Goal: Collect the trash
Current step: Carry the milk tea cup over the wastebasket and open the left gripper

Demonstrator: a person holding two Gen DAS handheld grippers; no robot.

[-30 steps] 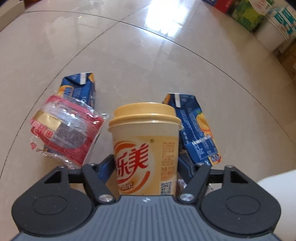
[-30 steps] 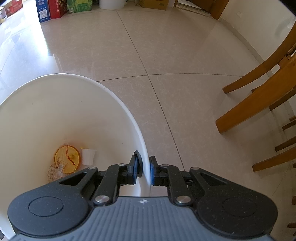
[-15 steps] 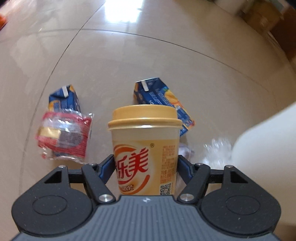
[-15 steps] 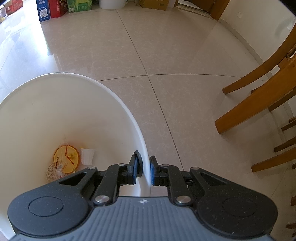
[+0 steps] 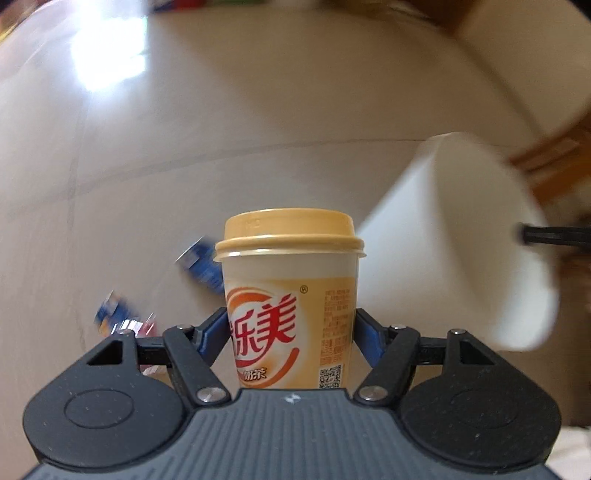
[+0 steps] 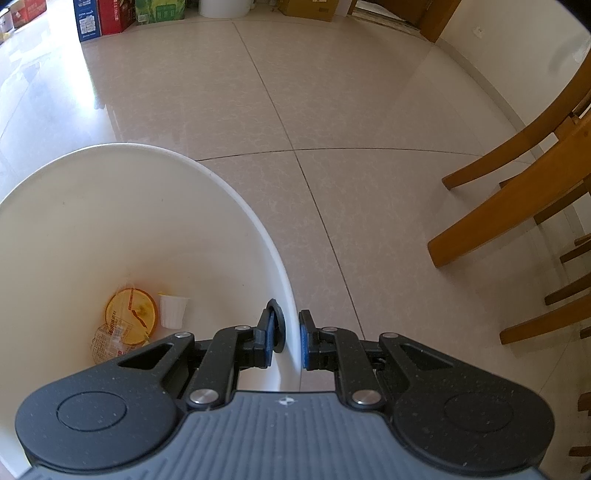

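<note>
My left gripper (image 5: 290,325) is shut on a yellow milk tea cup (image 5: 291,295) with a tan lid, held upright above the floor. The white trash bin (image 5: 461,236) shows blurred to the cup's right. My right gripper (image 6: 287,343) is shut on the rim of that white bin (image 6: 155,206), one finger inside and one outside. Inside the bin lie a yellow lid (image 6: 131,312), a small white cup (image 6: 171,310) and a crumpled wrapper (image 6: 109,341). Two blue cartons (image 5: 201,267) (image 5: 114,314) lie blurred on the floor behind the held cup.
Wooden chair legs (image 6: 517,206) stand at the right of the bin. Cardboard boxes (image 6: 103,16) line the far wall. A red wrapper (image 5: 146,326) peeks out beside the left finger. Tiled floor (image 6: 332,110) spreads beyond the bin.
My left gripper has swung right and upward with the cup; the cartons and red wrapper slid down-left and the bin came into view. The right gripper and bin have stayed put.
</note>
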